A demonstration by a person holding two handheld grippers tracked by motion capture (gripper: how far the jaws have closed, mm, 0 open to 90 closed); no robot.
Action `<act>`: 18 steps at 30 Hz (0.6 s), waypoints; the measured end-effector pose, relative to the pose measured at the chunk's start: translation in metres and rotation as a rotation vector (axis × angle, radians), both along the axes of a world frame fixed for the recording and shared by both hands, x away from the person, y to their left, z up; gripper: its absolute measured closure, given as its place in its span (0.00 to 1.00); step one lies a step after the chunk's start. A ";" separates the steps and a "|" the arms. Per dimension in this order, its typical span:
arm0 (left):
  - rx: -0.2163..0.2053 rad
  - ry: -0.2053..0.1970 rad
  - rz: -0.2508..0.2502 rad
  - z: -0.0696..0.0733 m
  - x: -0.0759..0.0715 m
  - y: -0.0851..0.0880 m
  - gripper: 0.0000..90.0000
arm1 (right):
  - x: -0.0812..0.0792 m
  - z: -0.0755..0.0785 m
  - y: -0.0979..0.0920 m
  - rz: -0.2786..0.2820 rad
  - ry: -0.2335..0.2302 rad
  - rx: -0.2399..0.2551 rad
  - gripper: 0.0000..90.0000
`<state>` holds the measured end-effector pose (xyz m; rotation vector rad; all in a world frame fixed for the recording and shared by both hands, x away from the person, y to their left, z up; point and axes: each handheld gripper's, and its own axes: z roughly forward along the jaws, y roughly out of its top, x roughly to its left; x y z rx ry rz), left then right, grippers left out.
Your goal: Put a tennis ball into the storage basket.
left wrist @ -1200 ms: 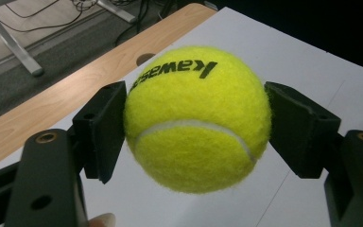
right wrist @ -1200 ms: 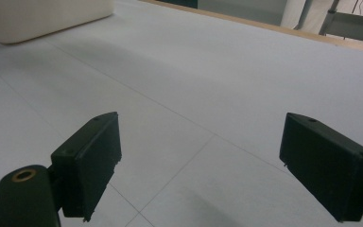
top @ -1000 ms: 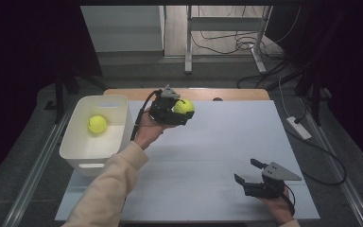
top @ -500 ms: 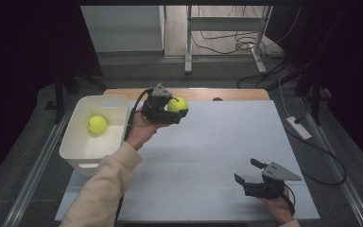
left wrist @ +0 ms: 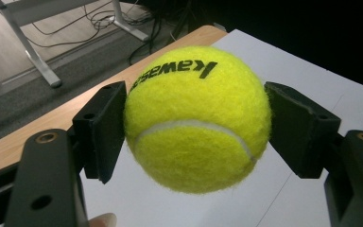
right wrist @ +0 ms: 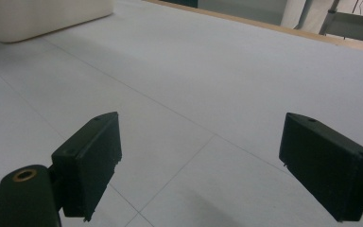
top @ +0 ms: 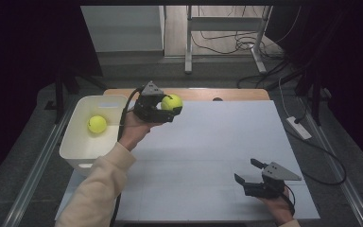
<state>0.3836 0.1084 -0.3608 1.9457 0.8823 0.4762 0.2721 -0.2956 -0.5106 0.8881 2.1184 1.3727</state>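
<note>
My left gripper [top: 170,106] is shut on a yellow tennis ball [top: 172,101] and holds it in the air over the far left of the white mat, just right of the white bin [top: 78,150]. In the left gripper view the ball [left wrist: 196,118] is pinched between both black pads [left wrist: 103,130]. A second yellow tennis ball [top: 97,124] lies inside the bin. My right gripper [top: 248,174] rests low at the near right of the mat, open, with nothing between its fingers [right wrist: 92,161].
The white mat [top: 208,156] covers a wooden table whose far edge [top: 236,94] shows. In the right gripper view the bin's wall [right wrist: 42,16] stands at the far left. Metal frame legs and cables lie on the floor beyond the table.
My left gripper has carried the tennis ball leftward and a little higher, closer to the bin. The right gripper has stayed where it was.
</note>
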 end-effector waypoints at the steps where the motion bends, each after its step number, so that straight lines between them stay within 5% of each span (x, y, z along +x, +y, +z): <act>1: -0.003 0.000 0.002 0.001 -0.001 0.002 0.30 | 0.000 0.000 0.000 0.000 0.000 0.000 0.15; 18: -0.016 -0.023 0.021 0.011 -0.009 0.020 0.30 | 0.000 0.000 0.001 0.000 -0.001 -0.002 0.15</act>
